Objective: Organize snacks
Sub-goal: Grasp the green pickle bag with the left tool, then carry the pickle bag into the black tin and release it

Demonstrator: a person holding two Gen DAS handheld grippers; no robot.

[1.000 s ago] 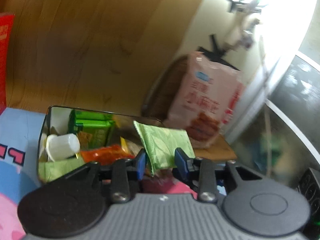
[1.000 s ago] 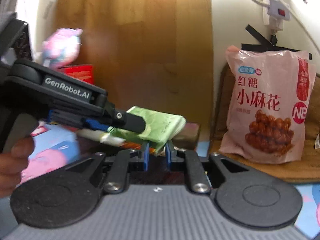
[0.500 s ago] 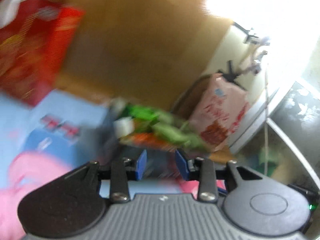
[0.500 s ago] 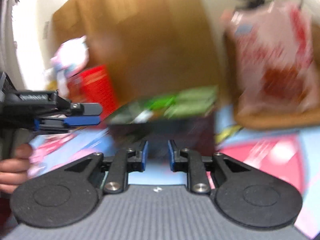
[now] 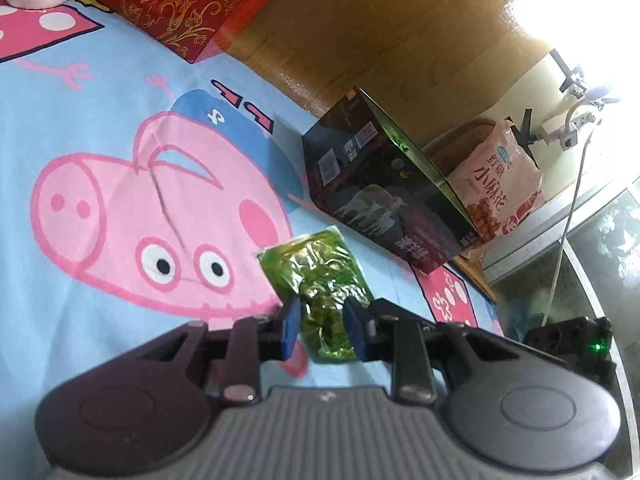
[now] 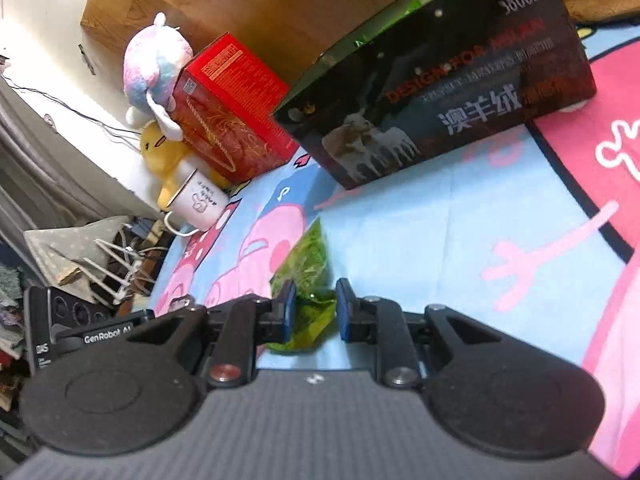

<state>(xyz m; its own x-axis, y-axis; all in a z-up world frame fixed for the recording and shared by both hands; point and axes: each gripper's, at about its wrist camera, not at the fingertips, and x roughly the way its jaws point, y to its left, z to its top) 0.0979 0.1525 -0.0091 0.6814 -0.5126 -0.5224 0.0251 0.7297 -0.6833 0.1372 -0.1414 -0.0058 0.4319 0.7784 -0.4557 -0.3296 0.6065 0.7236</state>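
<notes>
A shiny green snack packet [image 5: 316, 276] lies flat on the blue cartoon-pig cloth [image 5: 120, 160]; it also shows in the right wrist view [image 6: 308, 264]. My left gripper [image 5: 322, 326] is open, its blue fingers on either side of the packet's near end. My right gripper [image 6: 314, 312] is open too, with the packet's near corner between its fingers. The dark box [image 5: 380, 192] that holds the other snacks stands just beyond the packet, also in the right wrist view [image 6: 440, 92].
A red patterned box [image 6: 228, 120], a white mug [image 6: 198, 202] and plush toys [image 6: 156, 64] stand at the cloth's far left. A pink snack bag [image 5: 500, 184] leans behind the dark box. A wooden board [image 5: 380, 20] backs the scene.
Both grippers have pulled away from the dark box and dropped to the cloth. They now sit over a green packet lying there; the light green packet stayed in the box.
</notes>
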